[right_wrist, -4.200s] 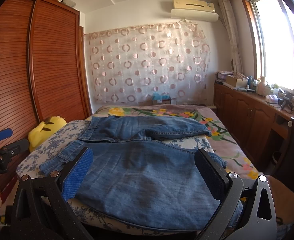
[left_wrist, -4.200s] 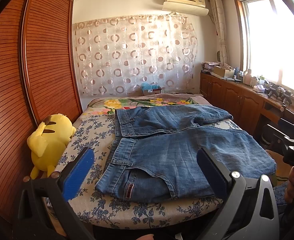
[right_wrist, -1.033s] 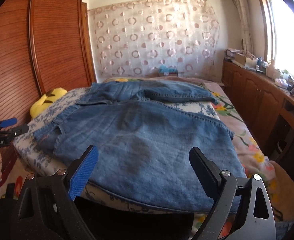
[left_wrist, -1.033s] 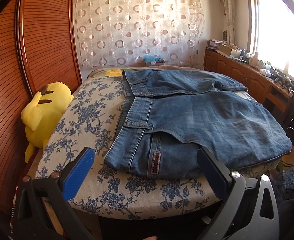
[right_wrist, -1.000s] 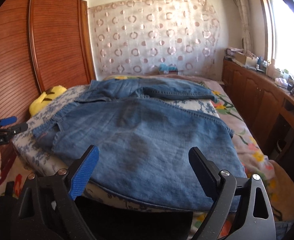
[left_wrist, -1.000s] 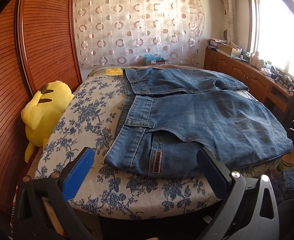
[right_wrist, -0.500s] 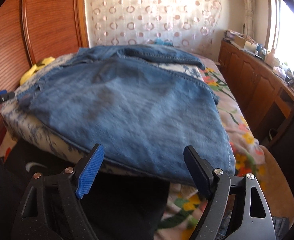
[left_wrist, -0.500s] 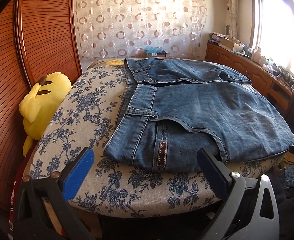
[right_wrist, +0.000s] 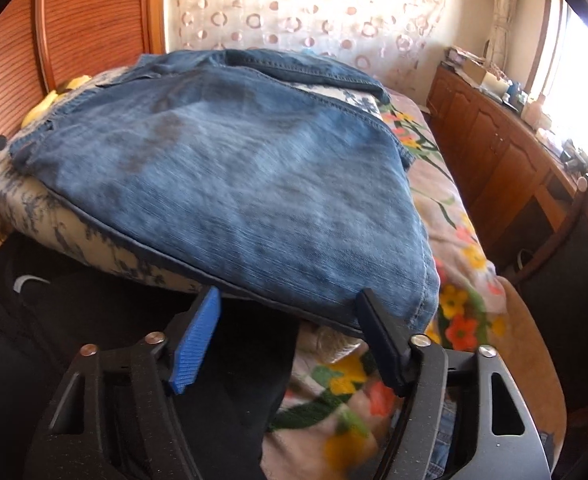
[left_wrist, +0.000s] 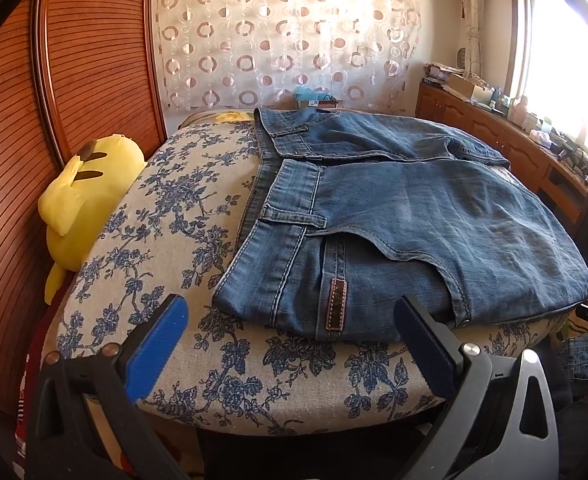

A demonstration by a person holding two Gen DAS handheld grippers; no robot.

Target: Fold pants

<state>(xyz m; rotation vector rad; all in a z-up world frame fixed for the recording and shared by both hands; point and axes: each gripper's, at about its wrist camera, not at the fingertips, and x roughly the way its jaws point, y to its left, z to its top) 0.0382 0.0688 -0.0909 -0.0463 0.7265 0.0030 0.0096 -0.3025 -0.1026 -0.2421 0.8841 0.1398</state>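
Blue jeans [left_wrist: 393,216] lie spread on the bed, waistband with a brown leather patch [left_wrist: 335,300] toward the near left corner, one leg lying across the far side. My left gripper [left_wrist: 290,328] is open and empty, just short of the waistband edge. In the right wrist view the jeans [right_wrist: 234,168] drape over the bed's near edge. My right gripper [right_wrist: 290,312] is open with its jaws narrower, its tips at the hanging near edge of the denim, not closed on it.
The bed has a blue-flowered cover [left_wrist: 166,208] and a bright floral sheet [right_wrist: 453,240]. A yellow plush toy [left_wrist: 82,188] lies at the bed's left edge by the wooden wardrobe [left_wrist: 74,72]. Wooden cabinets [right_wrist: 505,148] run along the right wall under the window.
Both grippers have moved down and closer to the bed. The right gripper has dropped to the jeans' near edge and its jaws have narrowed. The jeans have not moved.
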